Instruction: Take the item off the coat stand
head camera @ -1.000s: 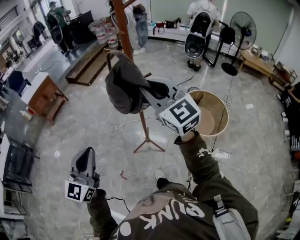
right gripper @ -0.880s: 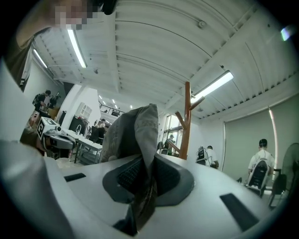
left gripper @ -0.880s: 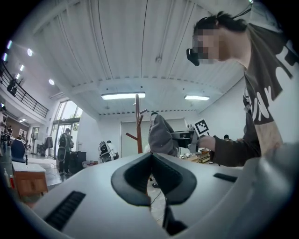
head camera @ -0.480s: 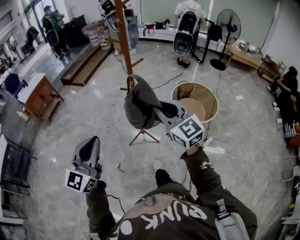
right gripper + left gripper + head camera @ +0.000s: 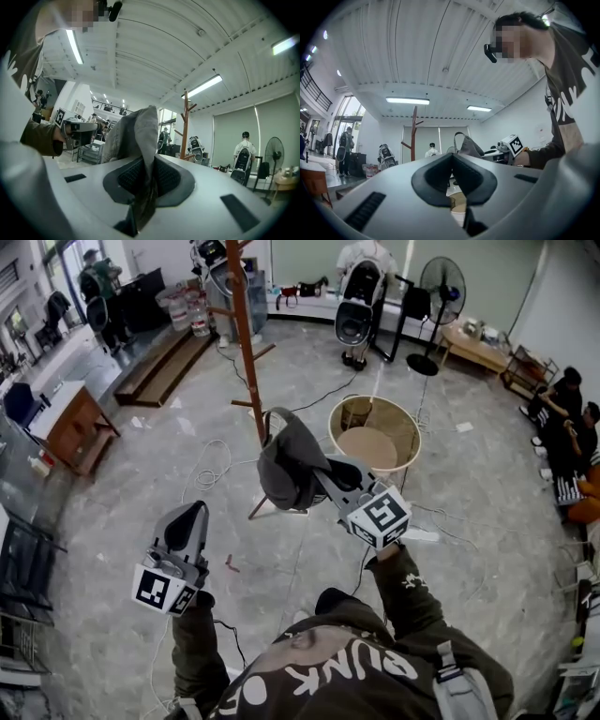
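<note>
A dark grey cloth bag (image 5: pixel 286 470) with a loop handle hangs free in the air. My right gripper (image 5: pixel 322 476) is shut on its fabric. In the right gripper view the cloth (image 5: pixel 136 136) rises from between the pressed pads. The brown wooden coat stand (image 5: pixel 246 334) stands beyond the bag, apart from it, and shows as a coat stand (image 5: pixel 185 126) in the right gripper view too. My left gripper (image 5: pixel 190 518) is held low at the left, shut with nothing in it. In the left gripper view the bag (image 5: pixel 468 146) and coat stand (image 5: pixel 414 133) show ahead.
A round tan tub (image 5: pixel 408 432) sits on the stone floor right of the stand. Cables (image 5: pixel 211 470) lie around the stand's feet. A wooden cabinet (image 5: pixel 66 418) is at the left, a fan (image 5: pixel 439 287) and golf bags (image 5: pixel 356 306) at the back, people seated at the right edge.
The right gripper has carried the bag away from the coat stand towards the person, and the stand now stands farther off. The left gripper has risen slightly.
</note>
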A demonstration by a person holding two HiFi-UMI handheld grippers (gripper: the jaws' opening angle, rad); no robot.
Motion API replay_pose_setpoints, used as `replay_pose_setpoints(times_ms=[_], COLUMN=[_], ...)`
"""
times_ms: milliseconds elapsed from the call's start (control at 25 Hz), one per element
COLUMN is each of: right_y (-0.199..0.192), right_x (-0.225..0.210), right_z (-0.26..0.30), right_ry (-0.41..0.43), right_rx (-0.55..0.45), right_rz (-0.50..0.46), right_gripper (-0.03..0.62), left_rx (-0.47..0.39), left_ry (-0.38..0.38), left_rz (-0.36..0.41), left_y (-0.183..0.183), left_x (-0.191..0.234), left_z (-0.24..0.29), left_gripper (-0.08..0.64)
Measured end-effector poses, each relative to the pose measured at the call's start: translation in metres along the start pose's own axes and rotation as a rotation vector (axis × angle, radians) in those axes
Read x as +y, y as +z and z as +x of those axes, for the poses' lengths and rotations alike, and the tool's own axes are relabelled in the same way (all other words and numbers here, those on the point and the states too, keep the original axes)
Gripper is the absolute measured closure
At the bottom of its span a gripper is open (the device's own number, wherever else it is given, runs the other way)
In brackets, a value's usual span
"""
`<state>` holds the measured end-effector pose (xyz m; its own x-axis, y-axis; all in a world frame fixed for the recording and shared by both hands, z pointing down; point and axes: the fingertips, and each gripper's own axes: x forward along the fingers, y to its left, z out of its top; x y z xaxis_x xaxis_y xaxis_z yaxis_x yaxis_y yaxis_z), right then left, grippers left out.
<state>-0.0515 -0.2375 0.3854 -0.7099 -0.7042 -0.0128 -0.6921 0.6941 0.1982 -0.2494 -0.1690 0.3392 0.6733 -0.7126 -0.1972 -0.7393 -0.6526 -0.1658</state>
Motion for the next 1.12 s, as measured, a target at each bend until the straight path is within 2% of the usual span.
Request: replay_pose_setpoints(times_ms=[320,440,600,840,1000,1120], right_y=[0.006,0.003,-0.016,0.003,-0.009,-0.010], right_x=[0.019,0.024,0.025,0.029,0.038,0.044], right_z=[-0.052,-0.085,-0.156,-0.184,-0.233,-0.257], right_ry=[0.046,0.076,0.116,0.165,0.190,0.196], right_rx=[-0.023,-0.043,-0.058,-0.066,-0.060,-0.070], right_rz=[0.000,0.009,0.019,0.036,0.055,0.060], right_gripper=[0.540,0.540,0.540,0.540,0.540,0.540], left_rx=[0.018,0.026,0.039,0.081,0.103,0.111], left_ry=[0.018,0.041,0.082,0.134,0.164,0.164], left_rz=[0.010,0.023,0.039,0.040,0.035,0.042], left_y=[0.014,0.020,0.018,0.042,0.042,0.046], left_x=[-0.052,-0.092,-0.173,-0.202,-0.255,-0.279], left_z=[-0.011,-0.016,-0.022,-0.033,-0.046,-0.050], left_gripper=[0.557,0.557,0.557,0.557,0.557,0.557])
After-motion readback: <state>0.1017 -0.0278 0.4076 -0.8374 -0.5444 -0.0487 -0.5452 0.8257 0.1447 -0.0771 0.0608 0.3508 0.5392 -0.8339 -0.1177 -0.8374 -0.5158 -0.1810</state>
